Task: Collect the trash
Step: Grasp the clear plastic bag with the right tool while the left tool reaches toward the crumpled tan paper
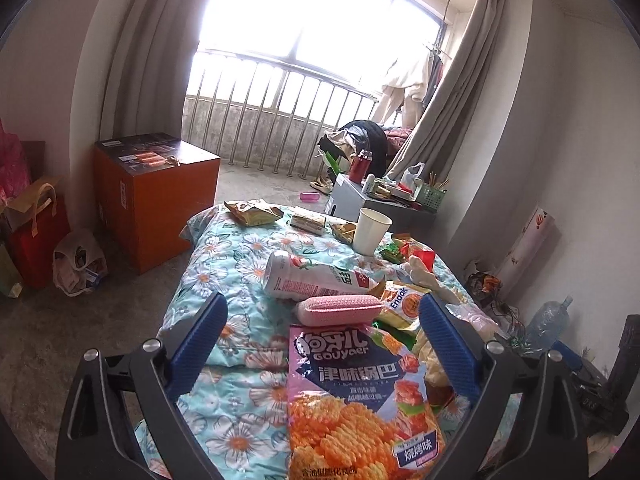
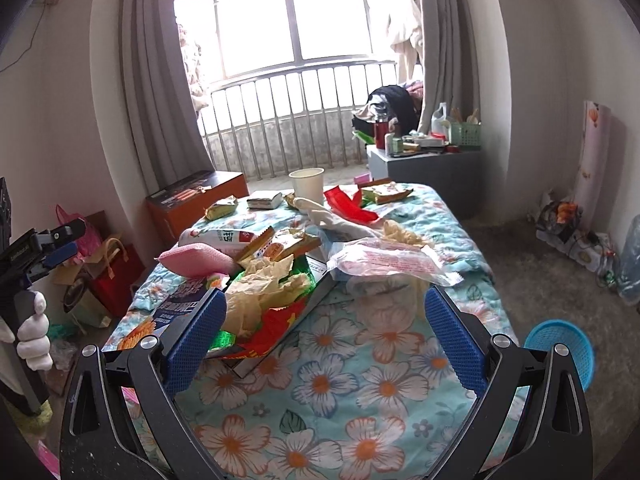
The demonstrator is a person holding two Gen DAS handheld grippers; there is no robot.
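Trash covers the flowered quilt (image 2: 360, 380): a purple snack bag (image 1: 360, 396) at its near edge lies between my left gripper's (image 1: 324, 344) spread fingers, unpinched. My right gripper (image 2: 324, 332) is spread too, empty, above crumpled wrappers (image 2: 260, 292). A paper cup (image 2: 307, 185) stands near the far edge. A blue basket (image 2: 564, 348) sits on the floor, right.

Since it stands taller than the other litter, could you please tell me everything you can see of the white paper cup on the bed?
The white paper cup is plain, unprinted and tapered, with a rolled rim at its open mouth. It stands upright on the floral quilt at the far end of the bed, toward the window. It looks like thin paper, undented. Its inside cannot be seen. Wrappers lie close around its base, and neither gripper is near it.
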